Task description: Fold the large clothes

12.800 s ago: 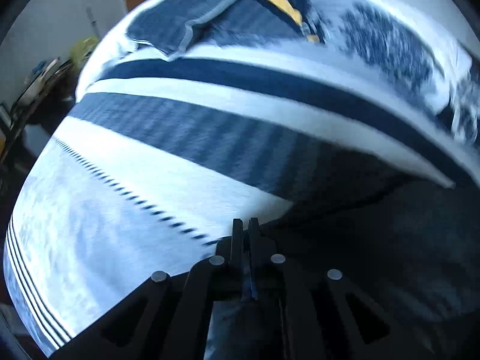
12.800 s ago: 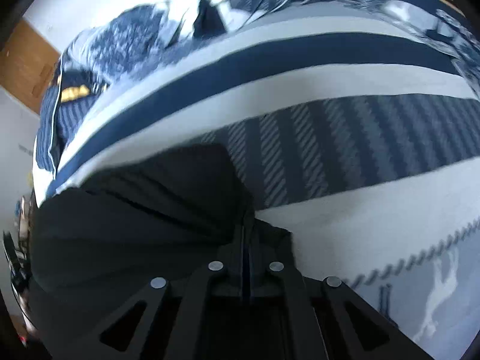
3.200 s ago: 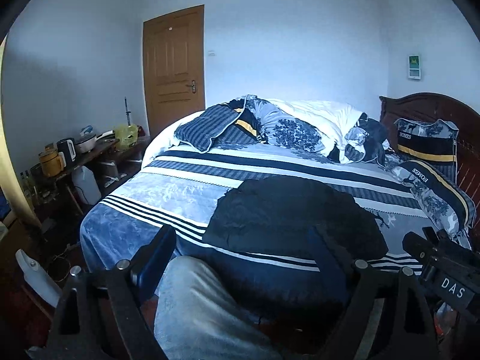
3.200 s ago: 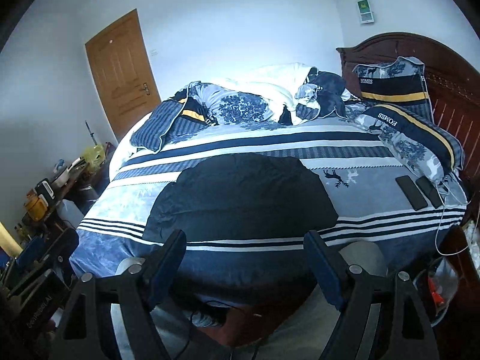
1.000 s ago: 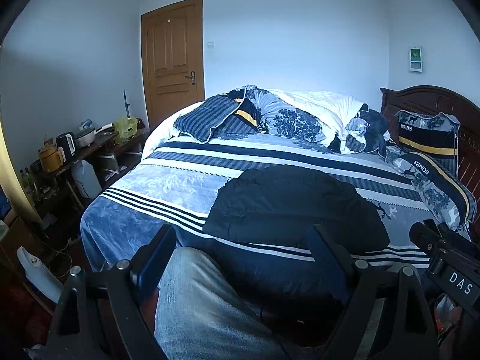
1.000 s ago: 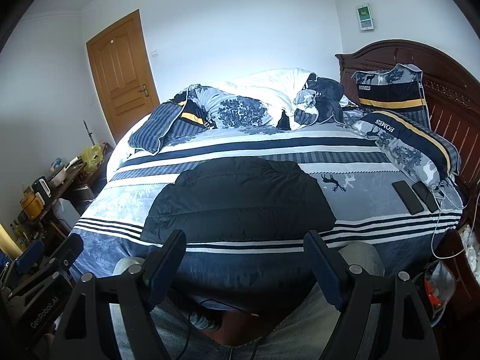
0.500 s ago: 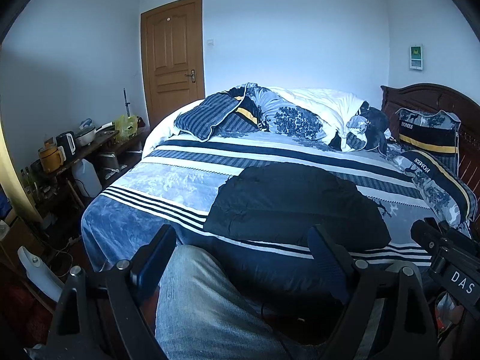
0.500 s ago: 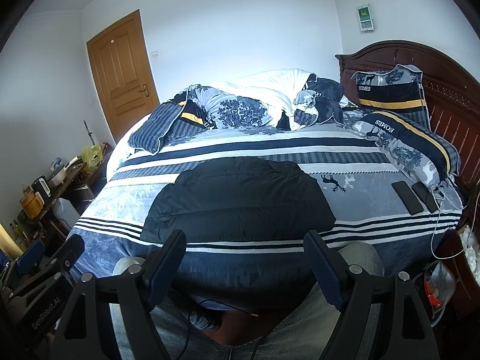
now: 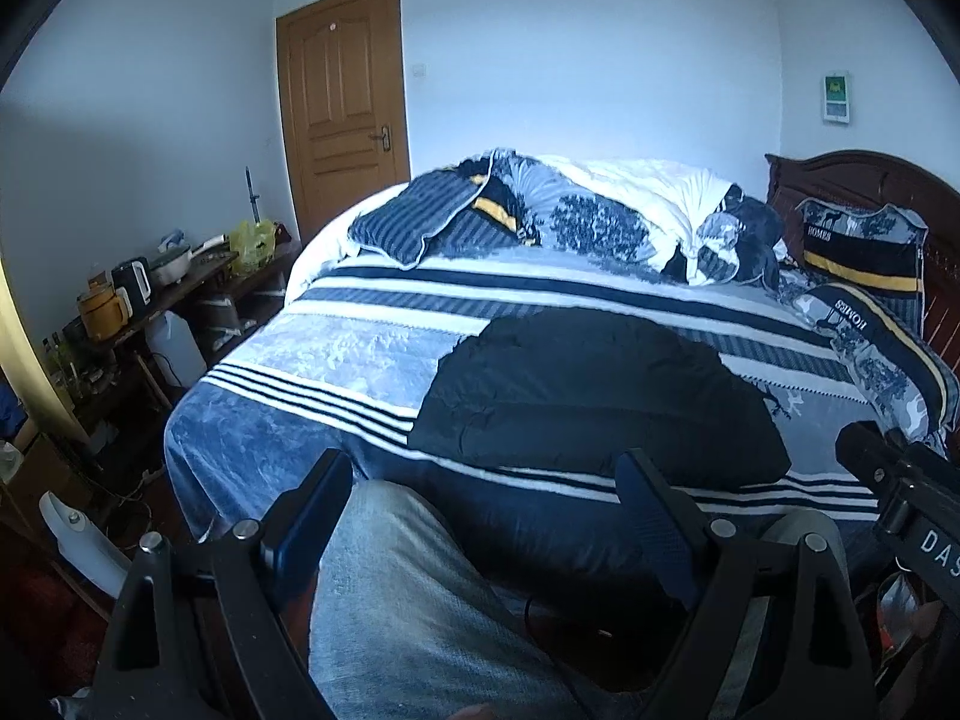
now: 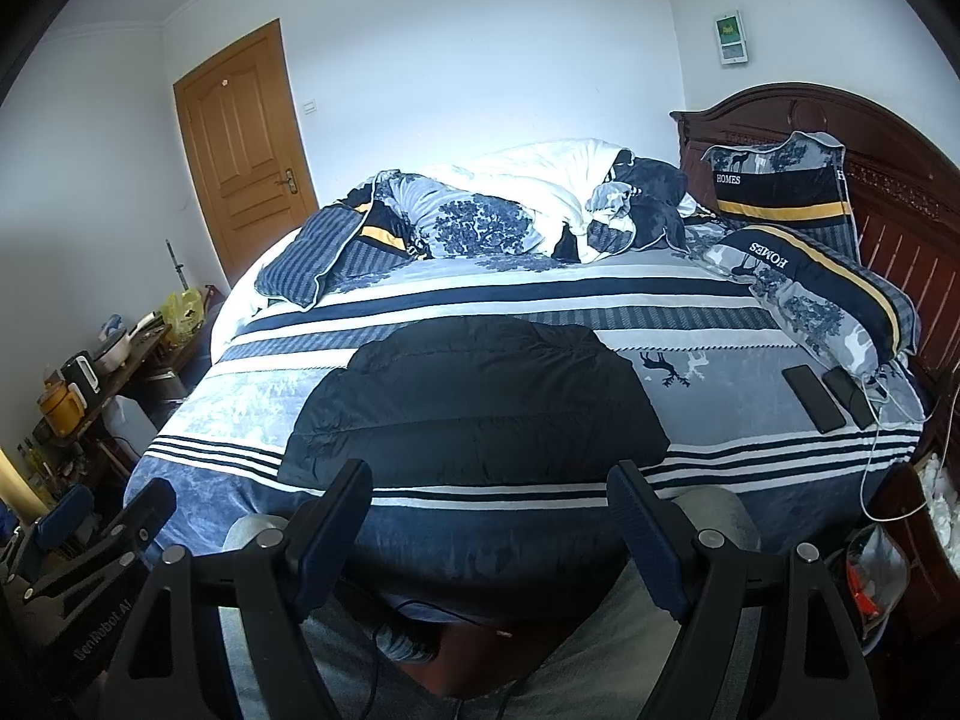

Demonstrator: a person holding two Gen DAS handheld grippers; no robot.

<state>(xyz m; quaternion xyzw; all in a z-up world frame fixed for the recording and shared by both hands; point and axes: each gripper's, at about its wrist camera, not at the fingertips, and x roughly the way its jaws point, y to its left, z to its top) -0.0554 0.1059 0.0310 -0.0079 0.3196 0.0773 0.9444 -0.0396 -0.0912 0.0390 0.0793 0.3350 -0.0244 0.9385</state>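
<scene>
A black padded garment (image 9: 591, 396) lies folded into a compact block on the blue-and-white striped bed (image 9: 360, 354); it also shows in the right wrist view (image 10: 480, 402), near the bed's front edge. My left gripper (image 9: 483, 480) is open and empty, held back from the bed above my grey-trousered knee (image 9: 408, 594). My right gripper (image 10: 489, 483) is open and empty, also short of the bed's front edge. Neither gripper touches the garment.
A rumpled duvet and pillows (image 10: 510, 216) pile at the bed's far side, with more pillows by the wooden headboard (image 10: 888, 192). Two phones (image 10: 831, 396) lie at the right. A cluttered side table (image 9: 138, 294) stands left, a door (image 9: 342, 108) behind.
Over the last second almost nothing moved; both views only drifted slightly. Much earlier both grippers were shut on the black garment close over the bed; now they are open and pulled back.
</scene>
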